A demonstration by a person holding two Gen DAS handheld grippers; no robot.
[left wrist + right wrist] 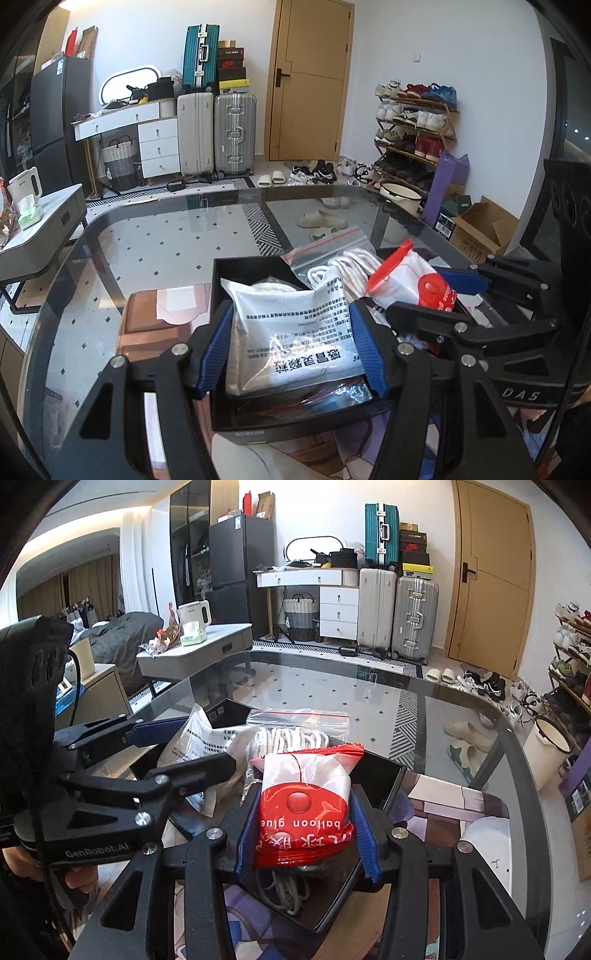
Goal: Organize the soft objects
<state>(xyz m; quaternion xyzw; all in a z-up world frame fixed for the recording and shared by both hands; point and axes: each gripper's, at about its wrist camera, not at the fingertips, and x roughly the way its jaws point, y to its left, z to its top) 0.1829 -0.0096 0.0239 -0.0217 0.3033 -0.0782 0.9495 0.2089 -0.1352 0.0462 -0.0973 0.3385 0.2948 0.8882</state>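
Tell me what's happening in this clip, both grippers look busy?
A person is sorting soft packets into a black box on a glass table. The left gripper is shut on a white medicine packet over the box. The right gripper is shut on a red and white balloon glue packet above the same box. A zip bag of white rope already lies inside.

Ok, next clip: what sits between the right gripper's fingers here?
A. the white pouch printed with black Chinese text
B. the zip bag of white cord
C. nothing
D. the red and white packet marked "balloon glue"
D. In the right wrist view the right gripper has its blue fingers pressed to both sides of the balloon glue packet, over the black box; the white pouch is between the left gripper's fingers.
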